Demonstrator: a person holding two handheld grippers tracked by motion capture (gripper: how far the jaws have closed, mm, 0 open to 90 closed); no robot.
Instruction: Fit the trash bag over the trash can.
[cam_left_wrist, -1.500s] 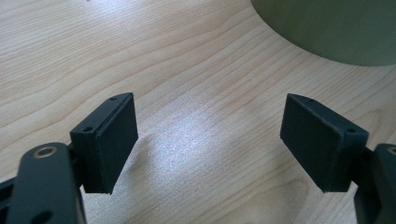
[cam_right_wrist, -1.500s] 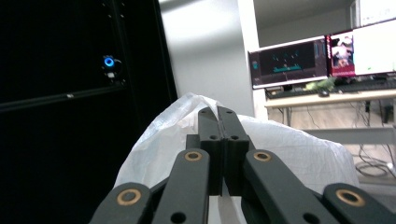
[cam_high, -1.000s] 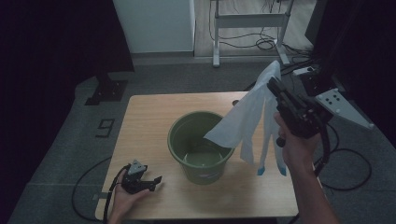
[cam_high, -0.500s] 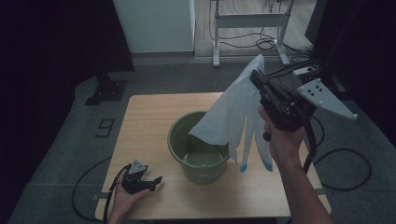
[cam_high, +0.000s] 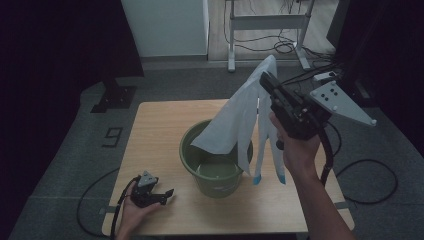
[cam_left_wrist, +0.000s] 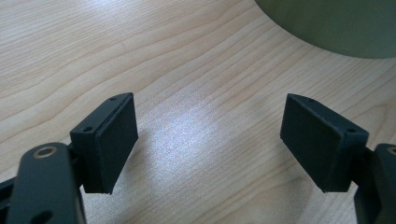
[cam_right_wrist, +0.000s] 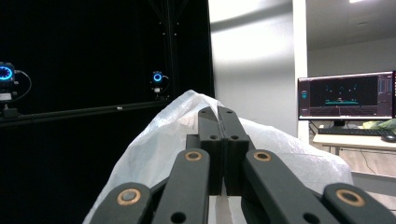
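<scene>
We have the white plastic bag (cam_high: 239, 125) pinched at its top edge in the right tongs (cam_high: 263, 77), lifted high so that it hangs down over the green bucket (cam_high: 216, 172), its lower corner draping across the rim at about 12 o'clock. In the right gripper view the jaws are clenched flat together on the film (cam_right_wrist: 154, 140), with no gap showing between them. Two blue-tipped handle strips (cam_high: 270, 170) dangle outside the bucket at its 3 o'clock side.

To line the bucket well, we judge we should carry the bag toward the bucket's centre and lower it slowly, so that the loose body settles inside the rim and does not fold over the outside. The handle strips need watching, as they could snag on the rim.

The left tongs (cam_high: 167, 192) rest released on the table (cam_high: 150, 130) at about 8 o'clock from the bucket, jaws spread wide over bare wood; they are free to come in and steady the rim. The bucket sits near the table's front edge, with more open room behind it and at 9 o'clock.
</scene>
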